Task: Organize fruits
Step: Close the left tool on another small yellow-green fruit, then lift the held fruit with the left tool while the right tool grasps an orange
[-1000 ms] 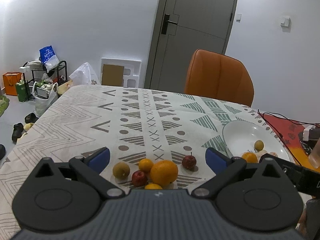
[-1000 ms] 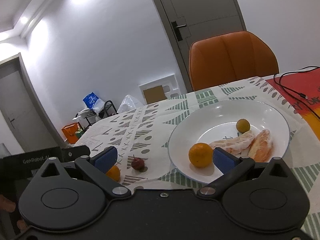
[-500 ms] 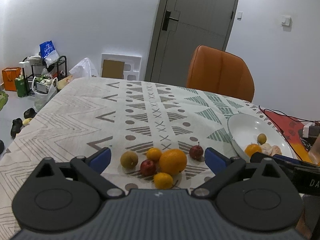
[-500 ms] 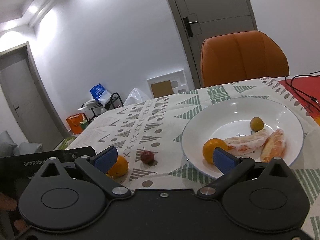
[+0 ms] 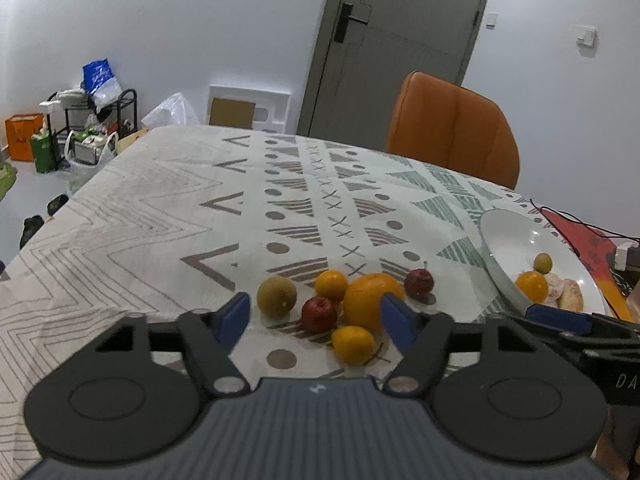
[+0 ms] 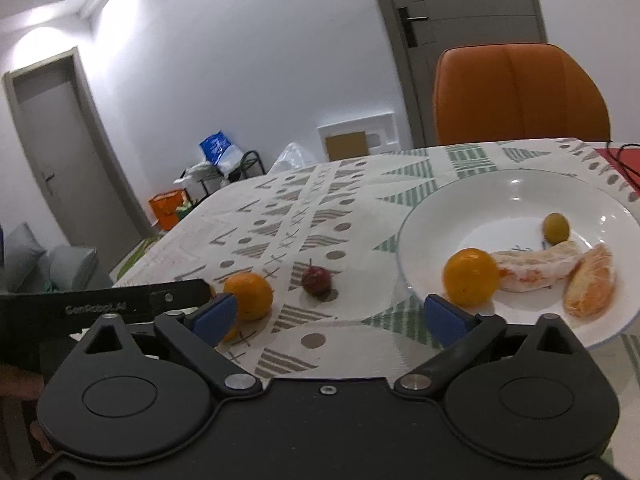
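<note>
Several fruits lie clustered on the patterned tablecloth in the left wrist view: a big orange (image 5: 370, 299), a small orange (image 5: 330, 285), a yellow citrus (image 5: 353, 345), a red fruit (image 5: 319, 313), a dark red fruit (image 5: 418, 283) and a greenish-brown fruit (image 5: 276, 296). My left gripper (image 5: 316, 318) is open just before them, empty. A white plate (image 6: 500, 196) holds an orange (image 6: 471, 277), a small green fruit (image 6: 556, 228) and peeled citrus segments (image 6: 560, 268). My right gripper (image 6: 330, 318) is open and empty, near the plate's left rim.
An orange chair (image 5: 452, 128) stands at the table's far side. A red mat with black cables (image 5: 576, 228) lies right of the plate. Bags and a rack (image 5: 88, 120) crowd the floor at the left. The table's left edge (image 5: 48, 224) drops off.
The left gripper has narrowed its opening and risen, so the fruit cluster shows higher in view between its fingers. The right gripper has shifted left, with the plate now further right in its view.
</note>
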`<state>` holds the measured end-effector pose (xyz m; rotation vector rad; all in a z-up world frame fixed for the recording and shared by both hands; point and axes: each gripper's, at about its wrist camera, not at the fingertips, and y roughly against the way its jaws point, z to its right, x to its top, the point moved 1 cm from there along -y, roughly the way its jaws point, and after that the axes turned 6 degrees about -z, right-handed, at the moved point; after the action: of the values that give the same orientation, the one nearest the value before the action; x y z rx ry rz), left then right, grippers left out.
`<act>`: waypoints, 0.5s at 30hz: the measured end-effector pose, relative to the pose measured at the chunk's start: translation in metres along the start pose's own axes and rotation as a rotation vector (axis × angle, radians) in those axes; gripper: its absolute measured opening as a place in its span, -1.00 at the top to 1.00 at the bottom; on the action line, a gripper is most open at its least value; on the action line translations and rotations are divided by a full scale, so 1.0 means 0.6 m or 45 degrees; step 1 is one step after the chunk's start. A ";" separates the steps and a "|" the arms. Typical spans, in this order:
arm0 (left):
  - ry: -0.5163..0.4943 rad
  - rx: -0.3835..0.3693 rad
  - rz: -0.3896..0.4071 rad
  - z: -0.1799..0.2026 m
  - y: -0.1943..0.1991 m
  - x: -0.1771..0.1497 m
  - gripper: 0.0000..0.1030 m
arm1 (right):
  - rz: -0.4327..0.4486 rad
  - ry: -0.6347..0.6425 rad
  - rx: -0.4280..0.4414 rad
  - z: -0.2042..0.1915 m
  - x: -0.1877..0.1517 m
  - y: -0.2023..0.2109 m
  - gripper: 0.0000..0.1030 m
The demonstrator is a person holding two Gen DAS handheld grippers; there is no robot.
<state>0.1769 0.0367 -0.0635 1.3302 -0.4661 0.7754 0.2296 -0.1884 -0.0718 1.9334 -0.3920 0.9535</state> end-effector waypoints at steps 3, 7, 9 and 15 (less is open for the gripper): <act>0.028 -0.005 -0.010 -0.009 -0.005 0.000 -0.02 | -0.023 0.004 0.015 -0.004 0.001 -0.009 -0.66; 0.063 -0.007 -0.015 -0.020 -0.009 0.002 0.28 | -0.041 0.009 0.033 -0.008 0.003 -0.016 -0.53; 0.074 -0.014 -0.024 -0.023 -0.014 0.002 0.37 | -0.047 0.015 0.040 -0.012 0.005 -0.020 -0.47; 0.098 -0.009 -0.020 -0.027 -0.021 0.007 0.38 | -0.067 0.023 0.041 -0.018 0.009 -0.036 -0.35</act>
<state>0.1869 0.0528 -0.0725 1.2917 -0.3965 0.8081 0.2411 -0.1672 -0.0774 1.9535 -0.3160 0.9477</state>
